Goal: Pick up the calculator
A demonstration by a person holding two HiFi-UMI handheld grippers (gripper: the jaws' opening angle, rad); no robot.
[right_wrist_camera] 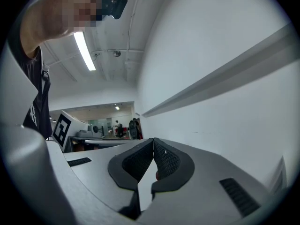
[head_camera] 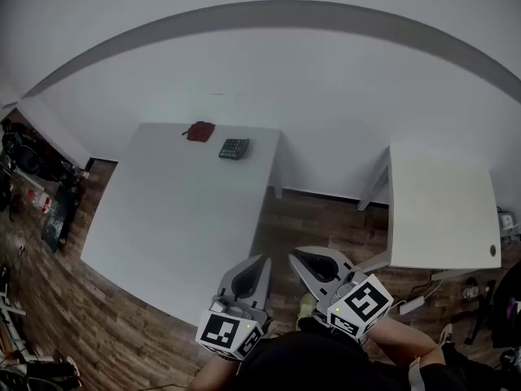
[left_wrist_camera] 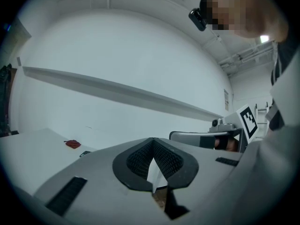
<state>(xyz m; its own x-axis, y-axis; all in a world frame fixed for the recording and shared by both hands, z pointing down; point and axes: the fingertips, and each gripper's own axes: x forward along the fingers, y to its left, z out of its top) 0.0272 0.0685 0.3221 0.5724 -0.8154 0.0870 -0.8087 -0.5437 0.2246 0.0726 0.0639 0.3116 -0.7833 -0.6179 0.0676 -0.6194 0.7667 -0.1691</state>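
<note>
Calculator lies flat on the white surface, well ahead of both tools and a little to the left of the left tool, close to the surface's far edge by the pale wall. A small red object sits just beyond the calculator and to its left, near it but apart from it.

The left tool is held by the surface's near right corner, pointing forward. In the left gripper view its jaws are closed, the dark ribbed pads meeting at the tips, and nothing is held between them. Past its left side that view shows the calculator as a small dark shape, with the red object beyond it.

The right tool is just beside the left one, to its right, above the wooden floor between the white surface and a second surface further to the right. In the right gripper view its jaws are likewise pressed together at the tips and grip nothing, and they point towards the wall.

Neither tool touches the calculator, and both are well apart from it.
</note>
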